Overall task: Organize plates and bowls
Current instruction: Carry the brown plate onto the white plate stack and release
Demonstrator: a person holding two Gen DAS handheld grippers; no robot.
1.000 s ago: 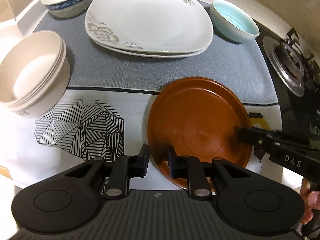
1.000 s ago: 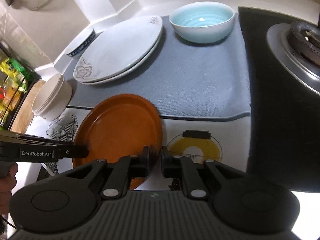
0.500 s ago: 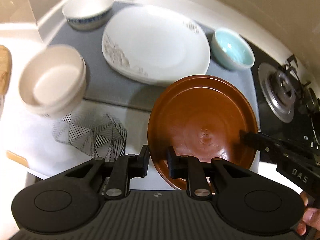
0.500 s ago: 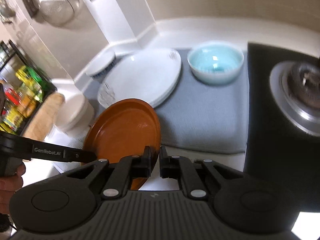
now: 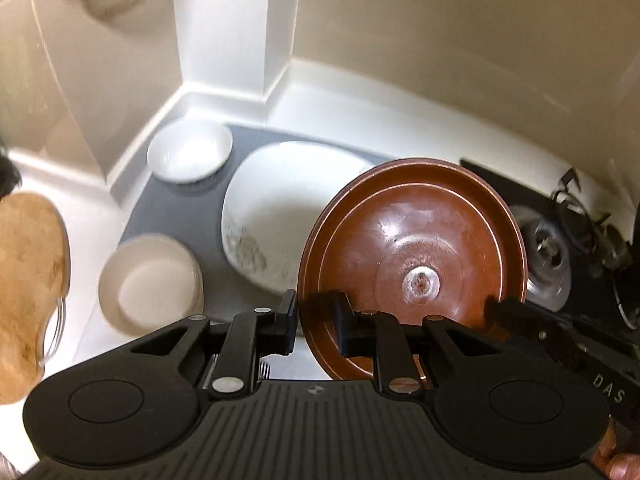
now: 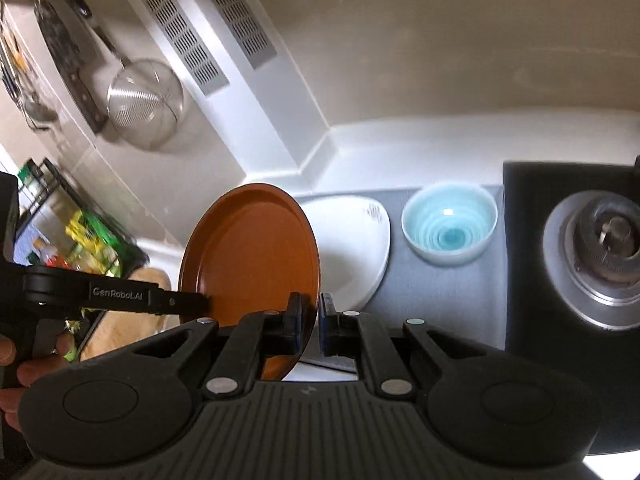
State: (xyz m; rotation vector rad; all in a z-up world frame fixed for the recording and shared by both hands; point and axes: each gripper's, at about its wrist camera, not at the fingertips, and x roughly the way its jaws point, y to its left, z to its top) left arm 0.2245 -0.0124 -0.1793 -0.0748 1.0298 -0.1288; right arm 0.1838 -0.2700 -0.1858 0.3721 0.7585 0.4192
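Left wrist view: we grip the stiff, glossy, likely breakable brown plate (image 5: 412,256) by opposite rims, both claws pinching it.

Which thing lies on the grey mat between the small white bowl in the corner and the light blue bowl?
The white plate lies there, with the lifted brown plate partly in front of it. The right wrist view shows the blue bowl; the left wrist view shows the white bowl.
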